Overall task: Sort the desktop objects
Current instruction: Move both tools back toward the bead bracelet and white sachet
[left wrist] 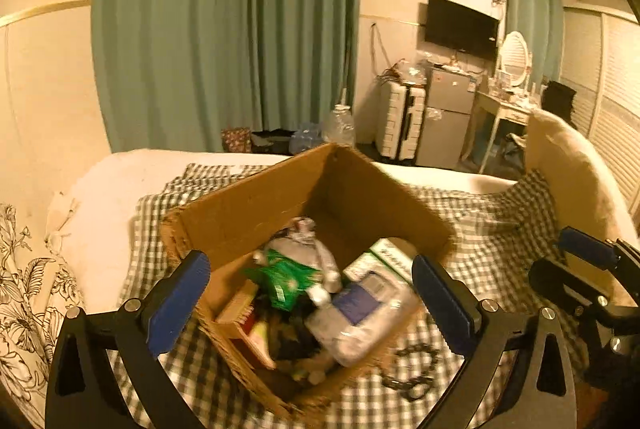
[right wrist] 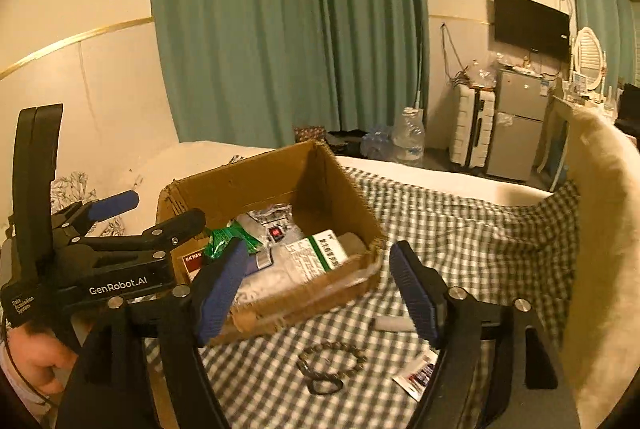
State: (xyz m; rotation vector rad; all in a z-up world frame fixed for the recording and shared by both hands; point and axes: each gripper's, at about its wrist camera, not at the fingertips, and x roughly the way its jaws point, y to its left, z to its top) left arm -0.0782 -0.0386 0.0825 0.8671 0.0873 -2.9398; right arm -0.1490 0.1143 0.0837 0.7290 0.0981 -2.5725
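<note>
An open cardboard box (left wrist: 256, 205) sits on a checked cloth (left wrist: 480, 229) on the bed. It holds a green packet (left wrist: 288, 277), a white carton with a green stripe (left wrist: 388, 257), a tissue pack with a blue label (left wrist: 360, 313) and a red-brown small box (left wrist: 244, 321). My left gripper (left wrist: 312, 305) hangs open over the box with nothing between its blue pads. My right gripper (right wrist: 316, 295) is open too, near the box's front right corner (right wrist: 372, 269). A bead bracelet (right wrist: 332, 361), a small sachet (right wrist: 416, 375) and a white tube (right wrist: 394, 323) lie on the cloth below it.
A cream pillow (right wrist: 600, 229) stands close on the right and a floral pillow (left wrist: 24, 289) lies on the left. Beyond the bed are green curtains (left wrist: 224, 29), a water bottle (right wrist: 410, 137), a white suitcase (left wrist: 400, 125) and a small fridge (left wrist: 448, 117).
</note>
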